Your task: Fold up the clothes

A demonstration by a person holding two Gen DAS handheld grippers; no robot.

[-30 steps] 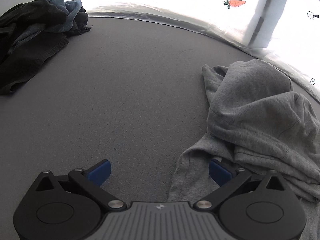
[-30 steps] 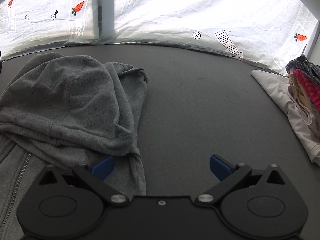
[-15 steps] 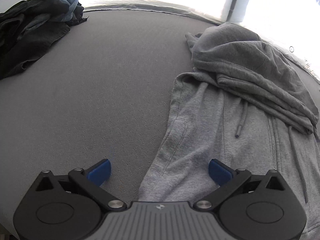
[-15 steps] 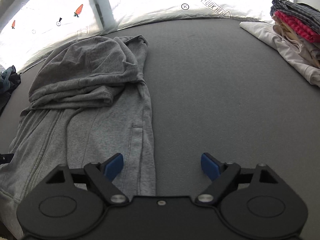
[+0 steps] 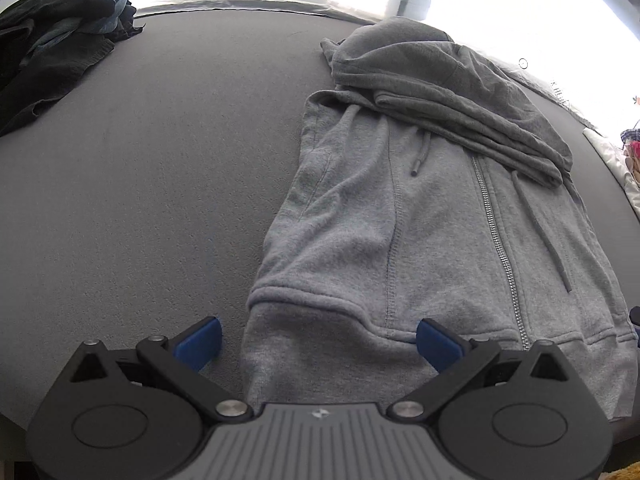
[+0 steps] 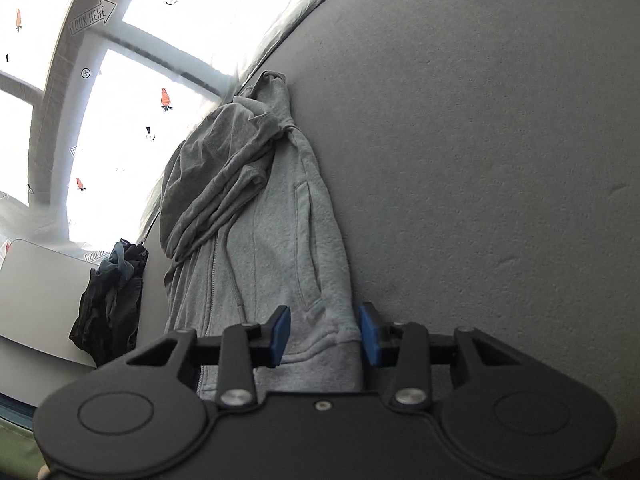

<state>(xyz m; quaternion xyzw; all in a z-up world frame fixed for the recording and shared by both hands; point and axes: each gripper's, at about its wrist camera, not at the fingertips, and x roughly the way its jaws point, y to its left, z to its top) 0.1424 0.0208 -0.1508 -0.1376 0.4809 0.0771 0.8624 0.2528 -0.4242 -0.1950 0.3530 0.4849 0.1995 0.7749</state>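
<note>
Grey zip hoodie lies flat on the dark grey worktop, hood folded over its chest. Left tool spread wide over the hem's near corner. Right tool closing around the hem's edge, pads not yet pressing. Dark clothes pile far left.

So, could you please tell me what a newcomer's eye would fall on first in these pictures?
The light grey zip-up hooded sweatshirt lies spread along the dark grey felt table, its hood folded down over the chest. The right tool is closing its blue pads around the sweatshirt's hem corner, while the left tool stands wide open above the other. A crumpled dark clothes pile sits at the far left.
</note>
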